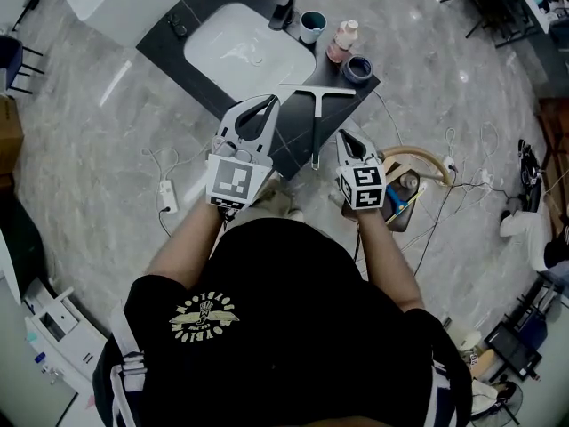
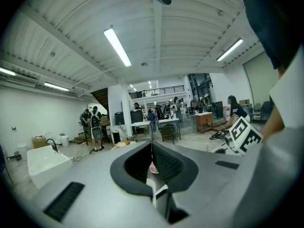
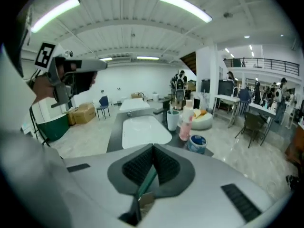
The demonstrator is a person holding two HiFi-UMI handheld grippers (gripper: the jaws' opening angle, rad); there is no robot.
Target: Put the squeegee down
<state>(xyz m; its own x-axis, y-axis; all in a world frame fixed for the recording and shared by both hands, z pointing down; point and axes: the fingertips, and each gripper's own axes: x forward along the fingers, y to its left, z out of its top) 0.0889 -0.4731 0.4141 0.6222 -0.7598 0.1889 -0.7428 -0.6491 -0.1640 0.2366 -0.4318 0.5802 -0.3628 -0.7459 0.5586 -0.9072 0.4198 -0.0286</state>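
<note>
The squeegee (image 1: 315,118) lies flat on the dark counter (image 1: 293,145), its blade toward the sink and its thin handle pointing back at me. Nothing touches it. My left gripper (image 1: 269,101) hovers just left of the blade, jaws closed together and empty; in its own view the left gripper (image 2: 152,144) faces out into the room. My right gripper (image 1: 341,134) hangs to the right of the handle's near end, also shut with nothing in it. In its own view the right gripper (image 3: 153,147) looks over the counter, and its body hides the squeegee.
A white sink basin (image 1: 246,47) with a black faucet (image 1: 284,5) fills the counter's far part. A teal cup (image 1: 312,25), a pink bottle (image 1: 342,41) and a tape roll (image 1: 358,69) line its right edge. Cables and a basket (image 1: 411,183) lie on the floor to the right.
</note>
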